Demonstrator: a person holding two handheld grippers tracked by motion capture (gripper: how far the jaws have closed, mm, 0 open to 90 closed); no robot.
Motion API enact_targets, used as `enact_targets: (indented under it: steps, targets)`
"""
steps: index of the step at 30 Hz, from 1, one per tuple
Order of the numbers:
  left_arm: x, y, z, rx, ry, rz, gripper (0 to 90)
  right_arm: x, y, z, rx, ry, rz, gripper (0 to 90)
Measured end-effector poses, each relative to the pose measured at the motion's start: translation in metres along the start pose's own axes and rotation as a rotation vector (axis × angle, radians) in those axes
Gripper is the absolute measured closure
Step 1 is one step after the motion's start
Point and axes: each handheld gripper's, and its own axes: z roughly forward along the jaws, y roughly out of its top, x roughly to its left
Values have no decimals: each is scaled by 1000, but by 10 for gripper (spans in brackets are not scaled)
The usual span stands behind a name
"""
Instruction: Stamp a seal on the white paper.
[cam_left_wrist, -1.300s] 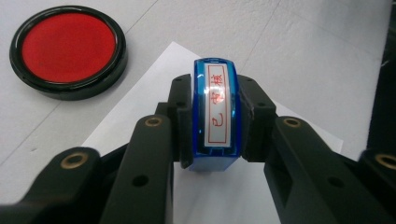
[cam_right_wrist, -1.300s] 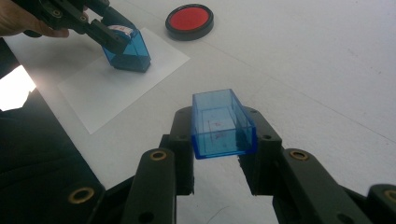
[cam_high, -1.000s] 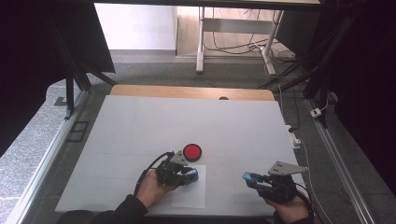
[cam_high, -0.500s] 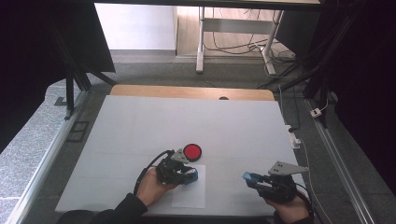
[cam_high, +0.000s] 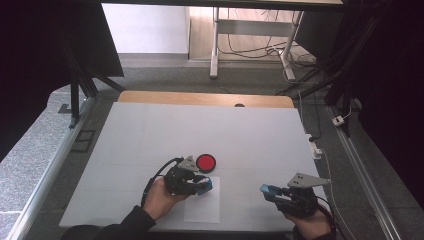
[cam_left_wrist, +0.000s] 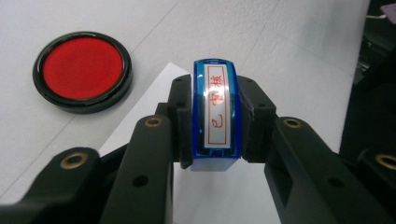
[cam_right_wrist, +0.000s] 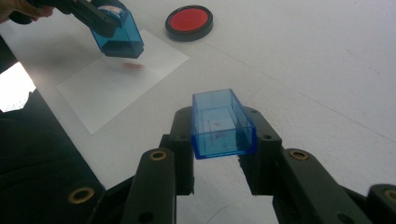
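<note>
Stamp (cam_left_wrist: 215, 116) is what we hold in the left gripper (cam_high: 197, 185): its jaws are closed tight on the blue body, one black pad pressed against each side, and the labelled top with red characters faces the left gripper view. We take the white sheet of paper (cam_high: 202, 207) as our landmark. In the right gripper view the stamp hangs just above the sheet's far part, clear of the paper, and a faint reddish mark (cam_right_wrist: 133, 66) lies on the sheet right under it. The round red ink pad (cam_high: 205, 162) in its black case sits on the table (cam_high: 150, 135) just beyond the sheet's far edge, apart from it. In the right gripper (cam_high: 272, 192) we hold the stamp's clear blue cap (cam_right_wrist: 222, 123); the jaws are closed on its two sides, with the open hollow of the cap turned upward toward the right gripper view. This gripper and cap are off to the right of the sheet, well apart from it, above the bare white tabletop. Our left hand (cam_high: 157, 197) is at the sheet's left side, a dark sleeve trailing behind it toward the near table edge
</note>
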Motion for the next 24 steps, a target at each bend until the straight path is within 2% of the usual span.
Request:
enact_targets:
  steps: [24]
  targets:
    - [2, 8, -35, -102, -51, 38, 700, 0, 0, 0, 2, -2, 2, 682]
